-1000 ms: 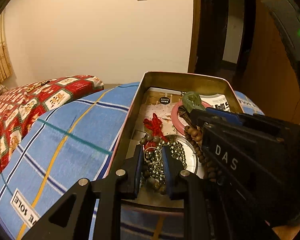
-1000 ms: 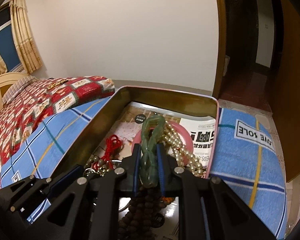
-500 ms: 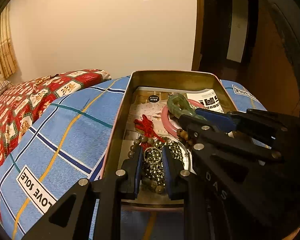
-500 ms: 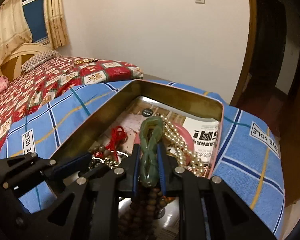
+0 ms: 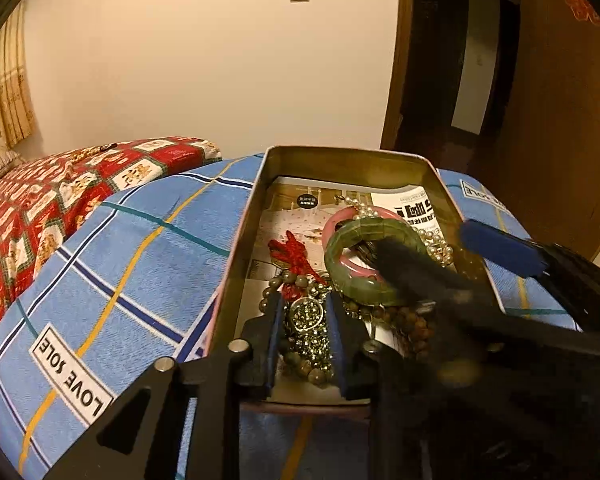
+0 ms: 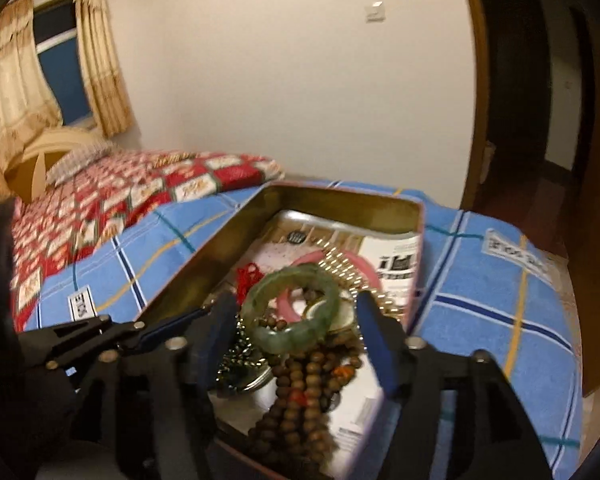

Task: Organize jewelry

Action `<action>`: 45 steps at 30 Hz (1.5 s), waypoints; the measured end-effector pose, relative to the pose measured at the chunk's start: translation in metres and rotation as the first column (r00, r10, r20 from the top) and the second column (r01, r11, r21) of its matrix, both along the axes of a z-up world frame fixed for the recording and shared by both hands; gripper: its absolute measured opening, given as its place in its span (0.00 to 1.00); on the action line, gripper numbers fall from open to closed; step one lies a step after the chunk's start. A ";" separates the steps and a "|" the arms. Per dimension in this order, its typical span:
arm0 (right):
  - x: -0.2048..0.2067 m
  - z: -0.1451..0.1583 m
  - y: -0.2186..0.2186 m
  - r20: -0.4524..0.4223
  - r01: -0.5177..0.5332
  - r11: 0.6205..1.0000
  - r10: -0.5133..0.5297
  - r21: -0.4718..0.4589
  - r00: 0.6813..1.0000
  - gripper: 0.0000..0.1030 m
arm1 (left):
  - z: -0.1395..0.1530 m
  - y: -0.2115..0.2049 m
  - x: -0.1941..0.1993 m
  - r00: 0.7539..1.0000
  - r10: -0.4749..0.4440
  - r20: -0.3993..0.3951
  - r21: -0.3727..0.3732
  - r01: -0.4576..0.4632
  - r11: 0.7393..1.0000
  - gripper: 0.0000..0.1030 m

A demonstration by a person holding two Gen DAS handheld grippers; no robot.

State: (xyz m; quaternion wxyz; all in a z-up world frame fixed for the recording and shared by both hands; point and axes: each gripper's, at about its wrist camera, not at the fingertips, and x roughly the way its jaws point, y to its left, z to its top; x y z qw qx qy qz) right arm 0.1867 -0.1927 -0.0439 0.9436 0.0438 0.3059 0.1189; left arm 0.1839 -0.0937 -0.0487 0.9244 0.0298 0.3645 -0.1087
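Note:
An open metal tin (image 5: 346, 156) (image 6: 340, 196) lies on a blue plaid blanket and holds the jewelry. A green jade bangle (image 5: 366, 262) (image 6: 296, 306) lies loose in it, on a pink bangle (image 5: 340, 220), a pearl necklace (image 5: 432, 238) and brown wooden beads (image 6: 300, 392). A red knot (image 5: 294, 254) lies to the left. My right gripper (image 6: 296, 340) is open, its fingers on either side of the green bangle. My left gripper (image 5: 305, 320) is shut on a silver ring (image 5: 306, 314) over shiny bead chains.
The blue blanket (image 5: 120, 260) with a LOVE SOLE label covers the bed around the tin. A red patterned quilt (image 5: 40, 208) lies to the left. A dark doorway (image 5: 440, 72) stands at the far right behind the bed.
My right gripper has opened and let the green bangle drop into the tin. The right gripper has shifted right and back. The left gripper still holds the ring.

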 end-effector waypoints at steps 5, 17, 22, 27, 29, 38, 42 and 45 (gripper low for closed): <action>-0.017 0.008 -0.015 0.046 0.121 0.992 -0.123 0.044 0.991 0.71 | 0.017 0.004 -0.016 0.998 0.020 0.063 -0.009 -0.019 1.000 0.59; -0.063 0.018 -0.033 0.074 0.315 0.938 -0.328 0.144 0.942 0.82 | 0.028 0.008 -0.056 0.994 0.034 0.104 0.005 -0.034 0.999 0.65; -0.076 0.015 -0.030 0.081 0.348 0.931 -0.357 0.110 0.931 0.82 | 0.026 0.012 -0.066 0.994 0.044 0.103 0.019 -0.046 0.999 0.65; -0.083 0.013 -0.027 0.089 0.365 0.927 -0.373 0.089 0.924 0.82 | 0.023 0.014 -0.073 0.995 0.050 0.090 0.030 -0.053 0.998 0.65; -0.085 0.012 -0.026 0.086 0.370 0.926 -0.376 0.079 0.923 0.82 | 0.021 0.015 -0.075 0.996 0.050 0.081 0.034 -0.052 0.998 0.65; -0.099 0.010 -0.025 0.065 0.387 0.921 -0.390 0.053 0.919 0.89 | 0.005 0.021 -0.087 0.998 0.058 0.026 0.103 -0.060 0.993 0.65; -0.107 0.012 -0.023 0.052 0.391 0.919 -0.393 0.043 0.918 0.89 | 0.011 0.030 -0.098 0.997 0.073 0.031 0.090 -0.075 0.993 0.65; -0.114 0.015 -0.017 0.054 0.386 0.923 -0.385 0.000 0.921 0.89 | 0.017 0.034 -0.108 0.996 0.075 0.057 0.094 -0.080 0.992 0.65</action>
